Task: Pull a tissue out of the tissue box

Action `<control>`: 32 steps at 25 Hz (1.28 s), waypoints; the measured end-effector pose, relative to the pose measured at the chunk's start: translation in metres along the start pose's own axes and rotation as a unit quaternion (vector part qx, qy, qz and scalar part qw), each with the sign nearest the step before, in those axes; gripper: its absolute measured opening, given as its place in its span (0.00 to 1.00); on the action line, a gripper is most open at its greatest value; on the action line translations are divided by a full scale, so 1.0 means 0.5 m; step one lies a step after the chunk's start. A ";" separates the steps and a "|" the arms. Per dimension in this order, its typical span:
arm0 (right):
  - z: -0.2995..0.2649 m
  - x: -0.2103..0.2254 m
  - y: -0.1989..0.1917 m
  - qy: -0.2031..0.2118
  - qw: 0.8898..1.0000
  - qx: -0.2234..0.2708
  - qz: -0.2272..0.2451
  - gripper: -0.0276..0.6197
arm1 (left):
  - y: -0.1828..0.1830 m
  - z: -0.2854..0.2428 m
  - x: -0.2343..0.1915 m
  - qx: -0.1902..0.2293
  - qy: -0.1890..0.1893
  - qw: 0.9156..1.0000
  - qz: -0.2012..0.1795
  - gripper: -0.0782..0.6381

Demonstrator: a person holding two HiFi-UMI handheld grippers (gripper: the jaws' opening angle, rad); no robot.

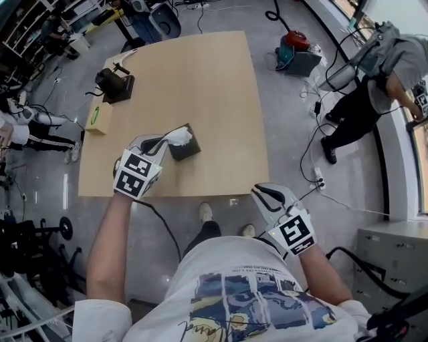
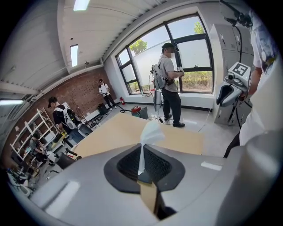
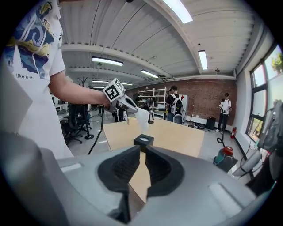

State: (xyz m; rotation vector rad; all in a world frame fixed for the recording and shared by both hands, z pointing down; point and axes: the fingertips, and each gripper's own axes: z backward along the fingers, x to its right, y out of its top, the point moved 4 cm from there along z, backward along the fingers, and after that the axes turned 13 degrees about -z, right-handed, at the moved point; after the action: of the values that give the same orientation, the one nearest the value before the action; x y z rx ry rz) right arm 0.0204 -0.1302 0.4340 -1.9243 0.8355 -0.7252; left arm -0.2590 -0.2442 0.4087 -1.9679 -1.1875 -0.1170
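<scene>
Left hand-held gripper point(image 2: 140, 170) clamps white tissue point(image 2: 150, 132) above black tissue box point(image 1: 187, 149) on counter point(image 1: 200, 80); right hand-held gripper point(image 3: 143, 152) closed, empty.

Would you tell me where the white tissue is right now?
In the head view, the white paper tissue is left of centre, pinched in the left tool just above the black square tissue box on the wooden table.

This looks like a big open robotics lab: brick wall point(image 3: 205, 95) far back, metal shelves point(image 3: 152, 96), strip lights point(image 3: 179, 9) overhead, cables point(image 1: 311, 150) trailing over the grey floor point(image 1: 294, 120), and a rig-wearing person point(image 1: 374, 87) at upper right.
</scene>
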 end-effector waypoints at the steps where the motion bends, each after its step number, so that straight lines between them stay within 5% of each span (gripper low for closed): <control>1: 0.001 0.000 0.002 0.002 1.000 0.000 0.002 0.09 | 0.005 0.012 0.004 0.003 0.003 1.000 0.003 0.12; 32: -0.024 -0.067 0.027 0.062 0.996 -0.005 0.063 0.09 | 0.058 0.280 0.237 0.057 0.032 0.998 0.025 0.12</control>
State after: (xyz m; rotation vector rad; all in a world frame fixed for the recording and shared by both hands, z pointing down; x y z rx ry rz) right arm -0.0121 -0.1149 0.4221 -1.8317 1.0286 -0.7712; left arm -0.2150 -0.0729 0.3530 -1.8784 -1.0790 -0.0845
